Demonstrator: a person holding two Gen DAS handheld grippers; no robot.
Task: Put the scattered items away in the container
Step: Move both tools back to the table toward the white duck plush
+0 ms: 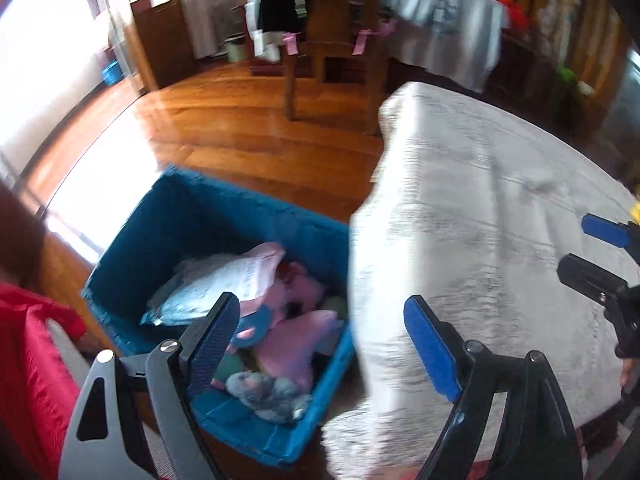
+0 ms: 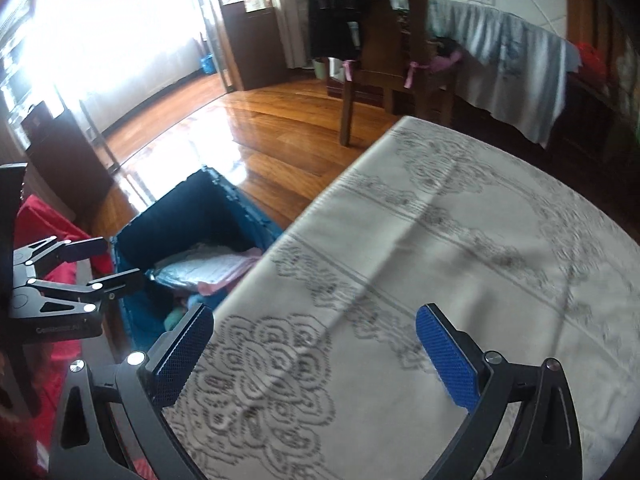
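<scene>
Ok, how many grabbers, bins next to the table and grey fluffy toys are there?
Grippers: 2, the left gripper and the right gripper, both with empty, open jaws
Blue bin beside the table: 1
Grey fluffy toy in the bin: 1
Total: 4

The left gripper [image 1: 324, 344] has two black metal arms with triangular cut-outs and round silver screws at the joints. Its fingers [image 1: 430, 346] end in flat blue pads with a fine mesh texture; the pad at 8 o'clock looks darker, in shadow. The right gripper [image 2: 316, 354] is built the same way: black linkage, silver screws, blue ribbed fingers [image 2: 446, 356]. In the right wrist view, at 9 o'clock, the other gripper's black body carries small white lettering, too blurred to read.
</scene>
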